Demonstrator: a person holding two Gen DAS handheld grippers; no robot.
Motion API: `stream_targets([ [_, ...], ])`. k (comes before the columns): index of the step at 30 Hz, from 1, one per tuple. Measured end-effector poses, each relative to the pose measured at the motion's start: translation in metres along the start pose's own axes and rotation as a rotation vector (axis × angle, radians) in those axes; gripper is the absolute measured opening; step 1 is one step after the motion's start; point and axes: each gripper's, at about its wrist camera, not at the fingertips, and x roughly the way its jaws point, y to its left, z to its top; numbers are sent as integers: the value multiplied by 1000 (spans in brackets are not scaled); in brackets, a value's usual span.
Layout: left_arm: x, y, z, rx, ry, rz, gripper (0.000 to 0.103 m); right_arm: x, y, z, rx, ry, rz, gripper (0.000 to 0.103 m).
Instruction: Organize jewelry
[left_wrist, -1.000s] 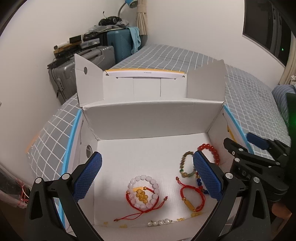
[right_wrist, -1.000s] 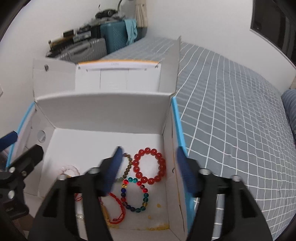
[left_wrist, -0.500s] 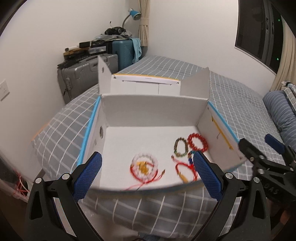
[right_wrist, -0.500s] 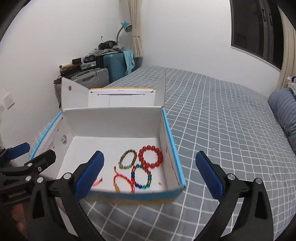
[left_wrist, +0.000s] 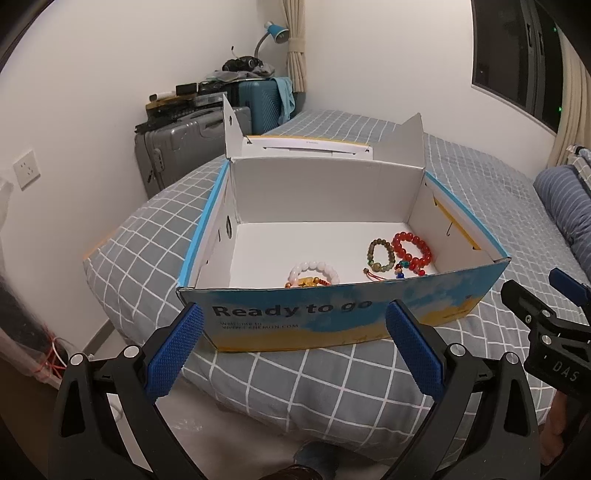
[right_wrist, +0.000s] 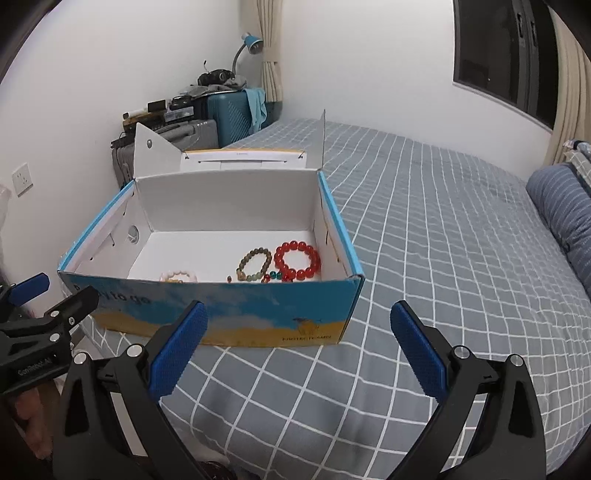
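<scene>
The box's (left_wrist: 343, 314) front wall hides the near half of its floor, cutting off the white bracelet (left_wrist: 314, 271) and the beads beside the red bracelet (left_wrist: 412, 251) (olive bracelet (right_wrist: 255, 264) between them). It sits on a checked bed (right_wrist: 443, 258), suitcases (left_wrist: 184, 147) behind. Left gripper (left_wrist: 293, 349) and right gripper (right_wrist: 299, 347) hang spread wide, empty, short of the box. Only the left view reads "Ready to go".

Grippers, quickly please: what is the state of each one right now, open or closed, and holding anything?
Left gripper: open, holding nothing.
Right gripper: open, holding nothing.
</scene>
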Motion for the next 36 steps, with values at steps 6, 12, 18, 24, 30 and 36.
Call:
stream_targets([
  [6, -1, -4, 0, 9, -10, -1, 97, 0, -2, 0, 11, -7, -5, 95],
  [12, -1, -6, 1, 12, -17, -12, 97, 0, -4, 0, 20, -6, 1, 95],
  [18, 0, -7, 1, 7, -11, -21, 97, 0, -3, 1, 12, -9, -7, 95],
  [24, 2, -9, 0, 9, -2, -20, 97, 2, -5, 1, 10, -6, -10, 95],
  [30, 3, -5, 1, -16, 8, -38, 97, 5, -7, 2, 14, 3, -8, 95],
  [36, 2, -3, 2, -33, -3, -37, 97, 5, -7, 2, 13, 1, -12, 95],
])
